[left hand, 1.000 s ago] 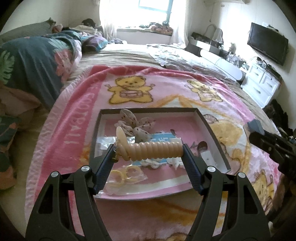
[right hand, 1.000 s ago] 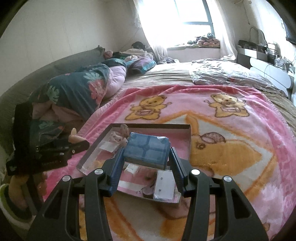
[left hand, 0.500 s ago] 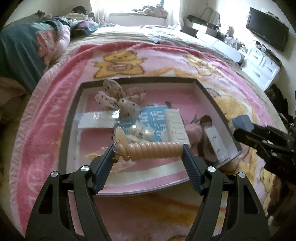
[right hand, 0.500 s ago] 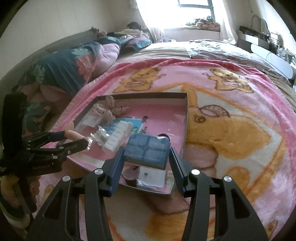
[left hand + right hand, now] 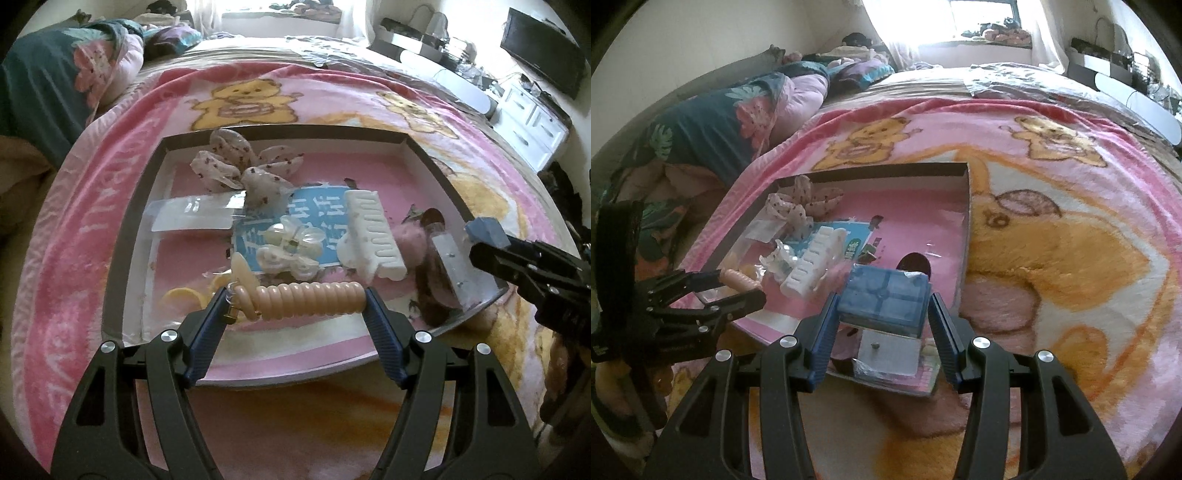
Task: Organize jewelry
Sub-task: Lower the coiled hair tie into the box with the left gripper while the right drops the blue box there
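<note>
Bedroom, daylight from my far window.

I note a bed [image 5: 960, 79] covered by a pink bear-print blanket [image 5: 1071, 229], with a dark floral quilt [image 5: 701, 136] bunched at left. The bright window [image 5: 982, 14] has a cluttered sill. At right stand a white drawer unit [image 5: 532, 125] and a wall-mounted television [image 5: 543, 68].

Blown-out window [image 5: 982, 22] backlight, soft focus, fisheye-warped dark corners.

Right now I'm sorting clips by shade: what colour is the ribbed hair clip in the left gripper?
Peach-beige; the ribbed hair clip shows best in the left wrist view.
</note>
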Demonstrator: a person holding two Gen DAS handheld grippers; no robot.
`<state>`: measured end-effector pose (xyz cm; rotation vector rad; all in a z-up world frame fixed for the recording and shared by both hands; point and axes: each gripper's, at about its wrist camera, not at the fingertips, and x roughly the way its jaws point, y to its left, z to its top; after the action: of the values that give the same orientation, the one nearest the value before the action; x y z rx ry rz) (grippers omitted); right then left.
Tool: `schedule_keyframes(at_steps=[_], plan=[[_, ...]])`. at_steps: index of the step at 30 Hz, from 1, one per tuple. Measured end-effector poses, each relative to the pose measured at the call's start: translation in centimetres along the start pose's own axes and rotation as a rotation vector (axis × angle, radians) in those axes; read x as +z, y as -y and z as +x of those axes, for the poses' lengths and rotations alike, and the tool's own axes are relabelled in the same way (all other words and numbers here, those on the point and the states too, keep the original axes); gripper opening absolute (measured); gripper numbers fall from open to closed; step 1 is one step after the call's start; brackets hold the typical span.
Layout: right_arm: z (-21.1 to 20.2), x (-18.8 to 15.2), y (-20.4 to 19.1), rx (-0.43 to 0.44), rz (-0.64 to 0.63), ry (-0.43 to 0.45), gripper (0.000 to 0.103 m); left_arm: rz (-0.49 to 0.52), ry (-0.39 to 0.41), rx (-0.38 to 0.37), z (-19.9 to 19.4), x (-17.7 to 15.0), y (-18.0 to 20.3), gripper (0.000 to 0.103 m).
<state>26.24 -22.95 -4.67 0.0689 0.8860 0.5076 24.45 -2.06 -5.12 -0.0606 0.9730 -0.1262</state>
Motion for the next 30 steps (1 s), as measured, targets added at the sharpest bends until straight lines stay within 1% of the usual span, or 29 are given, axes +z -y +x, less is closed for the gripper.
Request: schedule_keyframes(at_steps=[6, 14, 20, 22, 25, 28, 30], plan=[[0.7, -0.1, -0.9, 0.012, -0.027, -0.021, 0.048, -0.009, -0.009, 0.012, 0.3, 0.3, -0.6, 0.065], [0.9, -0.3, -0.8, 0.014, -0.016, -0.033, 0.048, -0.014, -0.018, 0.024, 0.6, 0.1, -0.9, 0.068], [0.7, -0.2, -0.7, 0.019, -0.005, -0.031, 0.049, -0.009, -0.018, 0.025, 0.5, 0.1, -0.7, 0.074], [0.4, -0.2, -0.7, 0.022, 0.001, -0.026, 0.055, -0.01, -0.016, 0.027, 0.5, 0.2, -0.6, 0.075], [-0.1, 0.0, -0.6, 0.028, 0.01, -0.014, 0.057, -0.009, -0.016, 0.032, 0.4, 0.2, -0.5, 0.079], [-0.4, 0.0, -0.6, 0.033, 0.015, -0.007, 0.062, -0.008, -0.014, 0.036, 0.0, 0.2, -0.4, 0.08], [-0.5, 0.0, -0.6, 0.036, 0.017, -0.007, 0.064, -0.009, -0.017, 0.038, -0.2, 0.2, -0.4, 0.082]])
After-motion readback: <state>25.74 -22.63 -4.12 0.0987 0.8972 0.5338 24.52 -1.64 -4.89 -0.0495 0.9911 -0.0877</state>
